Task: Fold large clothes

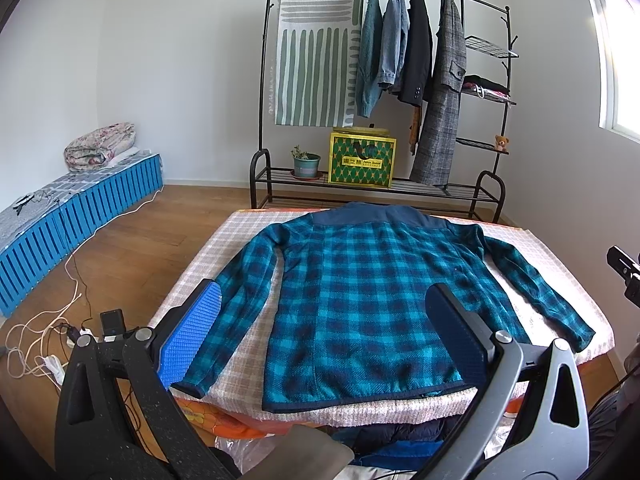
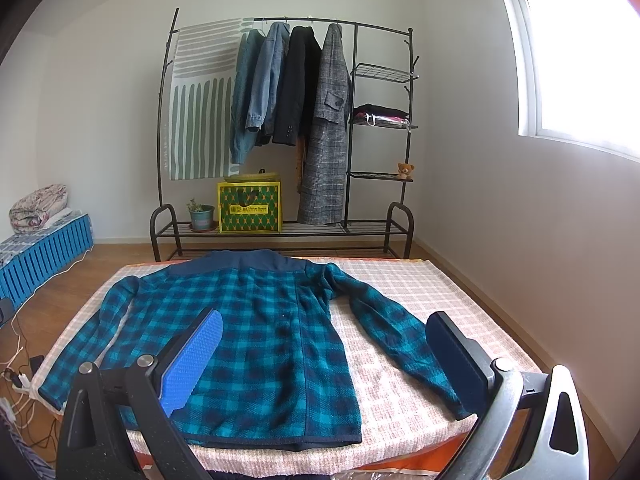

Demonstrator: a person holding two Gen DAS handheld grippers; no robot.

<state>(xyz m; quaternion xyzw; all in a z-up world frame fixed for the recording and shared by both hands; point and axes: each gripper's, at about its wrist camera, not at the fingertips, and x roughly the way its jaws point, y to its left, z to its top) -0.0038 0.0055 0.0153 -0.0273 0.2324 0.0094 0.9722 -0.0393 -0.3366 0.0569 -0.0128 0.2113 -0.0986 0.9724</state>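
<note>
Left tool is spread wide, nothing between its fingers, hovering over the near edge of the counter. Shirt lies flat, back up, straight ahead of it: collar at far end, hem near, just below the tool. Its blue pad sits over the shirt's left sleeve w/ cuff at the counter's near edge; dark pad is over the hem's right part. Whether either touches the cloth: can't tell.

Right tool is also released and empty, above the near edge. Shirt body is ahead and slightly left of it; right sleeve runs down btwn the fingers to the dark pad, cuff just beside it. Rack w/ coats stands well beyond the counter's far end.
</note>
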